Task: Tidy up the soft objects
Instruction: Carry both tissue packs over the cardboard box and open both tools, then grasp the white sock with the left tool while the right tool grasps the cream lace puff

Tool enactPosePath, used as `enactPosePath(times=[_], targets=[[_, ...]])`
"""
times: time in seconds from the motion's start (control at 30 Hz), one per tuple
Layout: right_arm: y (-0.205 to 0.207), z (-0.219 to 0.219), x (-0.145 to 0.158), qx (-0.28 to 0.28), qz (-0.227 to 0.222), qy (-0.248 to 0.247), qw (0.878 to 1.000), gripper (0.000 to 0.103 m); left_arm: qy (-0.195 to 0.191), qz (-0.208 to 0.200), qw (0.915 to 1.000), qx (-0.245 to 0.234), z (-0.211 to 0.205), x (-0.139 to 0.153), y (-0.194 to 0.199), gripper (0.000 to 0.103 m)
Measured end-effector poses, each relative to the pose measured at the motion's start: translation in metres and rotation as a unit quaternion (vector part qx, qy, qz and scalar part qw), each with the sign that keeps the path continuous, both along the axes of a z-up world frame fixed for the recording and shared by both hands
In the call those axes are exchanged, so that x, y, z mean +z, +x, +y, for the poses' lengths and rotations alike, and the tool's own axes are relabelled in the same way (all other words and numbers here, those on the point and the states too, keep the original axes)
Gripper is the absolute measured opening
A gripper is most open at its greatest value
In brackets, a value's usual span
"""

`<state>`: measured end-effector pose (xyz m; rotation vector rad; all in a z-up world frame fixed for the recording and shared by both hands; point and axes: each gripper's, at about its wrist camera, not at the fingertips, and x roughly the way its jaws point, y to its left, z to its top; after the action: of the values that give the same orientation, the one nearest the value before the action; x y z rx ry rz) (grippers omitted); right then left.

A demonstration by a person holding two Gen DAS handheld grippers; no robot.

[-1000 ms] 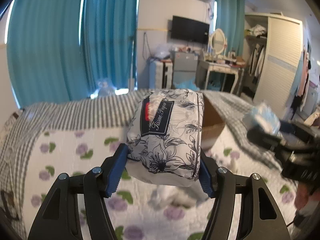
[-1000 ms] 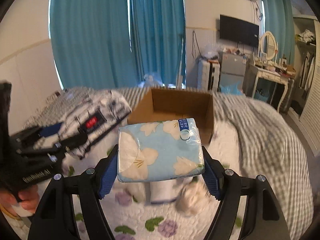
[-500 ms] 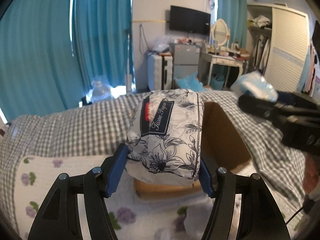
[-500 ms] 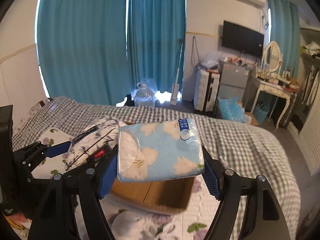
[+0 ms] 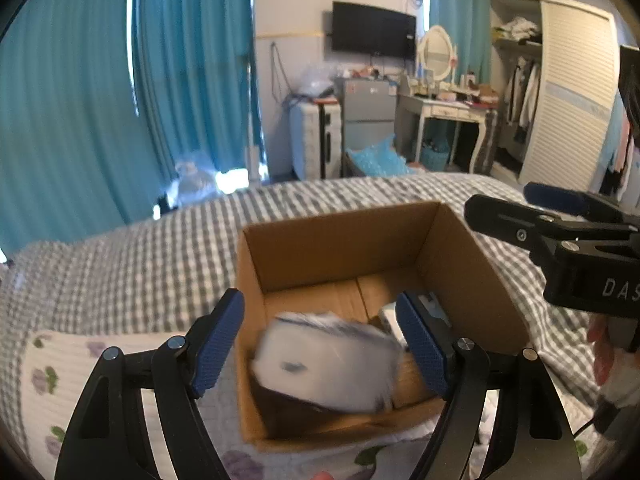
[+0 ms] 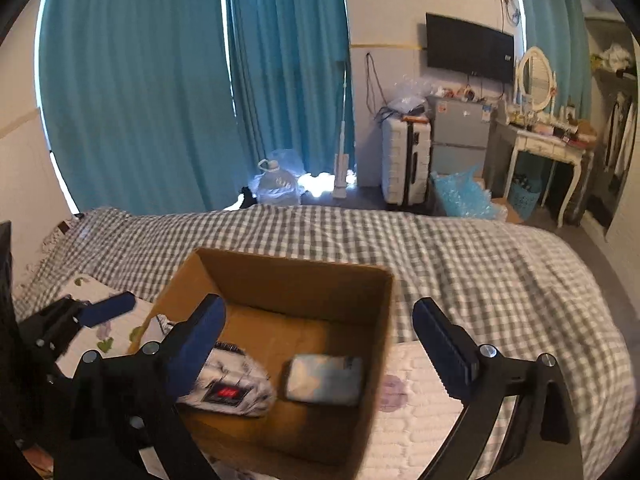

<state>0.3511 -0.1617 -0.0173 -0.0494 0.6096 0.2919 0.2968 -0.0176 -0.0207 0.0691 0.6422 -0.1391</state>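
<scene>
An open cardboard box (image 5: 344, 240) (image 6: 296, 280) stands on the bed. The black-and-white floral tissue pack (image 5: 326, 364) (image 6: 230, 386) lies inside it, blurred in the left wrist view. The light blue floral tissue pack (image 6: 324, 376) lies next to it on the box floor; only a corner shows in the left wrist view (image 5: 430, 306). My left gripper (image 5: 320, 340) is open and empty above the box. My right gripper (image 6: 320, 344) is open and empty above the box; it also shows at the right of the left wrist view (image 5: 560, 216).
The bed has a grey checked blanket (image 6: 460, 256) and a white quilt with purple flowers (image 5: 68, 364). Beyond the bed are teal curtains (image 6: 160, 100), a white suitcase (image 6: 406, 160), a dressing table (image 6: 548, 148) and a wardrobe (image 5: 572, 100).
Both grippers opened over the box and let go of their tissue packs, which dropped into it. Both grippers were shut on the packs half a second ago.
</scene>
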Motion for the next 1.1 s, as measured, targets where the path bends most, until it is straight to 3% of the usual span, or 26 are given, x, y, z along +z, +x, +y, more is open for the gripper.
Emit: enactPosePath(times=[0.2,0.43,0.53,0.63,0.8,0.97,1.1], targets=[[-0.041,-0.008,0.046,-0.004,-0.024,-0.002,1.000,0.095,0.006,-0.033,0.9994,0.003,-0.001,0.052,-0.043,0.079],[-0.132,-0.010,0.122,0.004,-0.071,-0.018,0.997,0.095,0.011,-0.095,0.9952,0.019,0.013,0.120,-0.125,0.079],[-0.171,-0.008,0.142,0.007,-0.085,-0.024,0.996,0.098,0.007,-0.117,0.9927,0.026,0.021,0.132,-0.158,0.080],[-0.202,-0.006,0.147,0.014,-0.089,-0.034,0.995,0.098,0.016,-0.127,0.9913,0.032,0.028,0.131,-0.182,0.088],[-0.242,-0.003,0.125,0.030,-0.075,-0.044,0.996,0.099,0.014,-0.120,0.9918,0.043,0.036,0.111,-0.208,0.087],[-0.257,-0.001,0.068,0.033,-0.040,-0.068,0.996,0.099,-0.003,-0.080,0.9951,0.059,0.044,0.065,-0.216,0.087],[-0.250,-0.004,0.012,0.047,0.016,-0.085,0.995,0.099,-0.006,-0.045,0.9966,0.069,0.035,0.021,-0.216,0.087]])
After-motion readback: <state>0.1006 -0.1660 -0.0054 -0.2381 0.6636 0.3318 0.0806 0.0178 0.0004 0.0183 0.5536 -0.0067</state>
